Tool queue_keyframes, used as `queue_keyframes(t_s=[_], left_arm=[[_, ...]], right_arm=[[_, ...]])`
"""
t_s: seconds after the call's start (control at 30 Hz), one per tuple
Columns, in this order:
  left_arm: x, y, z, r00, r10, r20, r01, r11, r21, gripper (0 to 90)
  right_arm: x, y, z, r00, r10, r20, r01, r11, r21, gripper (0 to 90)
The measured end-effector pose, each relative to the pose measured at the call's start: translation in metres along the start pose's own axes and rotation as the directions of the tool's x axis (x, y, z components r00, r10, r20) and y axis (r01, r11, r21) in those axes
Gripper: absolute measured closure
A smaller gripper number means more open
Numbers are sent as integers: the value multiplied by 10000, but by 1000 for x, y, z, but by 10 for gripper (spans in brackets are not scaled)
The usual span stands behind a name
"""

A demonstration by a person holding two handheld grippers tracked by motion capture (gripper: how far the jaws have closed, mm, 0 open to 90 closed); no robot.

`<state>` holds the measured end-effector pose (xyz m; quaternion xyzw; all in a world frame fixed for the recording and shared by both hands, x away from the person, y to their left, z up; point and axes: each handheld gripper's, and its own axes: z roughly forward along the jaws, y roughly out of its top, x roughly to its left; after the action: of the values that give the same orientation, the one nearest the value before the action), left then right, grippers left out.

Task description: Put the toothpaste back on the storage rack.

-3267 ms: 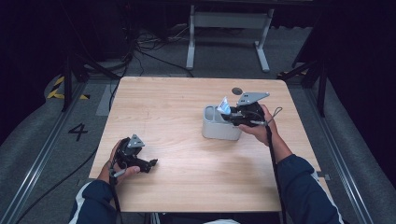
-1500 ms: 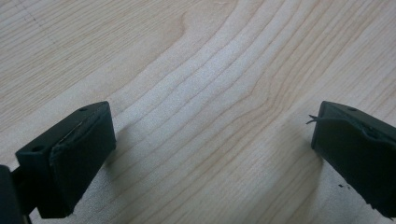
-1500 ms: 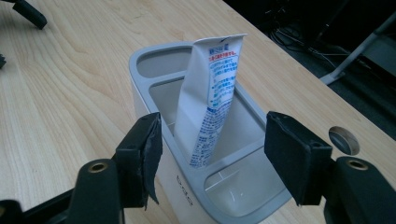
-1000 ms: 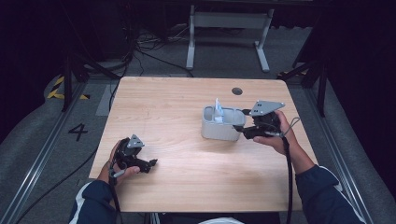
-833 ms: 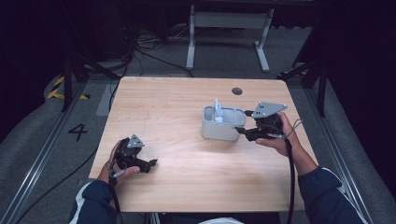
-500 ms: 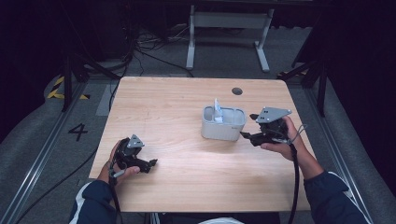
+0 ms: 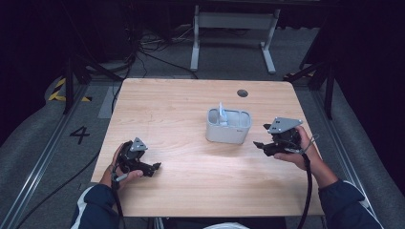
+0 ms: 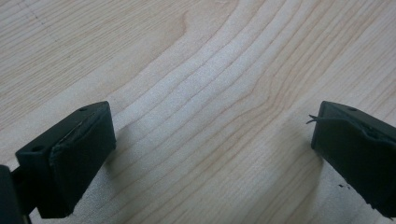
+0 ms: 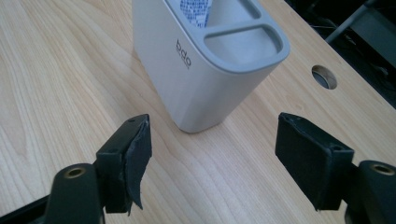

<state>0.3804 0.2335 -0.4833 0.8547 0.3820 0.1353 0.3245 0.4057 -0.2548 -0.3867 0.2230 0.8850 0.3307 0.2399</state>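
A grey two-compartment holder [image 7: 229, 126] stands right of the middle of the wooden table [image 7: 181, 105]. A white and blue tube [image 7: 221, 114] stands upright in its left compartment. My right gripper [image 7: 260, 144] is just right of the holder and points at it, apart from it. In the right gripper view the holder [image 9: 187, 79] and the tube [image 9: 194, 9] sit beyond the right gripper [image 9: 212, 135]. Its jaws have just been opening and nothing is between them. My left gripper [image 7: 155, 167] rests near the front left, and in its own view the left gripper [image 8: 210, 116] stands open over bare wood.
A round cable hole [image 7: 242, 93] lies in the table behind the holder, also seen as the hole [image 9: 324, 77] in the right gripper view. Beyond the far edge stand a metal frame [image 7: 234, 28] and cables on the dark floor.
The right gripper left the tube in the holder, then drew back to the right and toward the front edge, sinking a little. The left gripper has not moved.
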Motion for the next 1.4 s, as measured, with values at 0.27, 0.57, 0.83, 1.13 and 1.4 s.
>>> queue_keyframes(t_s=[0.27, 0.57, 0.83, 1.13, 1.4], left_arm=[[0, 0, 0, 10000, 2, 0, -2, 10000, 2, 1], [0, 0, 0, 10000, 2, 11, -2, 10000, 9, 1], [0, 0, 0, 10000, 2, 5, -2, 10000, 5, 1], [1, 0, 0, 9999, 106, 3, -106, 9999, -30, 1], [1, 0, 0, 9999, 115, 5, -115, 9999, -18, 1]], right_arm=[[1, -21, 2, 9997, 236, 54, -238, 9992, 330, 279], [0, -62, -3, 9972, 747, 14, -747, 9958, 520, 273], [-1, -108, -11, 9751, 2194, 325, -2206, 9745, 408, 230], [-2, -151, -24, 9519, 3055, 225, -3062, 9507, 483, 224], [-8, -177, -31, 9113, 4099, 396, -4103, 9120, 25, 198]])
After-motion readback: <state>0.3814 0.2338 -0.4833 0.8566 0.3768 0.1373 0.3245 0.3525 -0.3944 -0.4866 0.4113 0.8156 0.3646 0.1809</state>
